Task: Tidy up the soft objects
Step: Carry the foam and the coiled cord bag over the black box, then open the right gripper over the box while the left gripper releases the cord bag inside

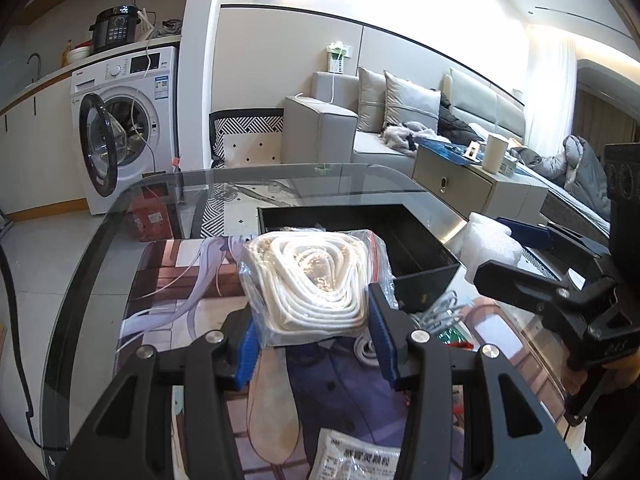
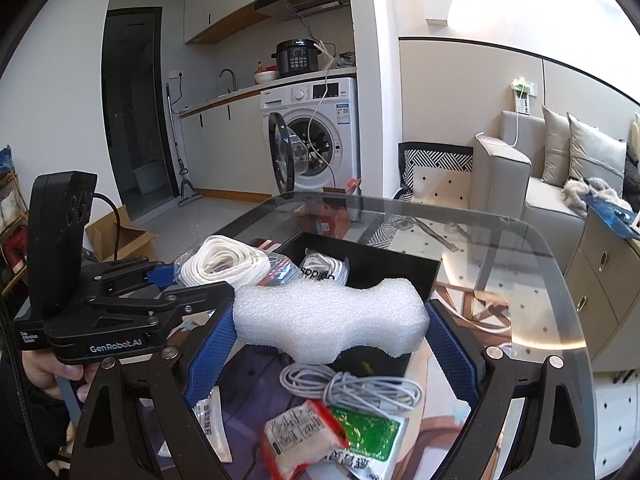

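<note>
The rope bag point(image 1: 308, 280), a clear zip bag of coiled white rope, is clamped between the blue pads of the left gripper point(image 1: 312, 332) and held above the mat point(image 1: 192, 280), just in front of the black box point(image 1: 400, 236). The foam point(image 2: 332, 318), a white lumpy block, is gripped at both ends by the right gripper point(image 2: 330, 340), its jaws spread wide around it, over the near edge of the box.

Under the foam, a grey cable point(image 2: 352, 388) lies coiled on the mat, touching the box's near wall. Nearer the camera sit a red-and-green packet point(image 2: 316, 436) and a white printed pouch point(image 1: 356, 460); both are cut off by the picture edge and their print is too small to read. A grey loop point(image 1: 366, 350) shows under the rope bag, mostly hidden.

The box stands open on the glass table point(image 1: 280, 178). Inside, a bagged white item with black lettering point(image 2: 324, 268) rests against the far left corner; the foam hides the rest of the floor.

A hand point(image 2: 48, 368) holds the left gripper's handle. Beyond the table stand a washer point(image 2: 316, 136) with its door open and a grey sofa point(image 1: 352, 120)
</note>
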A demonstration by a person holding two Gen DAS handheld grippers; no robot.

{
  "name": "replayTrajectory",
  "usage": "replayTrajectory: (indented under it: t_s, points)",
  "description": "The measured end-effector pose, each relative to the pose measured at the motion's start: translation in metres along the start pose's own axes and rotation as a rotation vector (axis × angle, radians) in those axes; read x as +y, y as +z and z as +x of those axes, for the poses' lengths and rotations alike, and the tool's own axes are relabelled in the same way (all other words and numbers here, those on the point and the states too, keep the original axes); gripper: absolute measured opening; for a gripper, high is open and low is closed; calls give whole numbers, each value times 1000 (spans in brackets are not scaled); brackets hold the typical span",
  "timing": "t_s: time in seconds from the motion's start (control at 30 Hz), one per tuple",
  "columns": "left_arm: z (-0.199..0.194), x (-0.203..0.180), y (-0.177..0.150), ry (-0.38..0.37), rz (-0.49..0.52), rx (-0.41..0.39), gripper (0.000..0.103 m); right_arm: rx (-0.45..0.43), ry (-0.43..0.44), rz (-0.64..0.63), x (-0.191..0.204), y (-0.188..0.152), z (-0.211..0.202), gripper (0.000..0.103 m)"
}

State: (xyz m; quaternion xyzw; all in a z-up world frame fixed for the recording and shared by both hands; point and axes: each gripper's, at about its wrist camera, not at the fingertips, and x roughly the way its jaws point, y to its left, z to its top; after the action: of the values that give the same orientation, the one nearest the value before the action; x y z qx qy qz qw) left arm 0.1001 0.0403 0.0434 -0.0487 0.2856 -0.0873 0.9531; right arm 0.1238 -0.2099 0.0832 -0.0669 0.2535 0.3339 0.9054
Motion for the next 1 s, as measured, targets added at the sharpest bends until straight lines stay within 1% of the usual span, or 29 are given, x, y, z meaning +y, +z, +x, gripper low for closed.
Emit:
replayTrajectory:
  t_s: [0.2, 0.43, 0.6, 0.83, 0.9, 0.97, 1.0]
  points:
    - [8, 4, 4, 9, -15, -16, 47, -3, -43, -13, 3, 2, 10, 92]
    - [19, 5, 8, 9, -22, -35, 47, 11, -77, 13, -6, 2, 29, 92]
    - [29, 4, 11, 12, -24, -49, 47, 13, -78, 23, -9, 5, 42, 92]
    - [43, 5, 12, 16, -33, -45, 47, 26, -66, 31, -17, 8, 62, 92]
    - [46, 5, 12, 16, -36, -44, 47, 46, -57, 43, -21, 9, 69, 95]
    - [48, 5, 12, 24, -33, -42, 48, 51, -53, 61, -26, 9, 73, 102]
    - [50, 5, 12, 24, -30, -39, 49, 52, -59, 65, -27, 9, 73, 102]
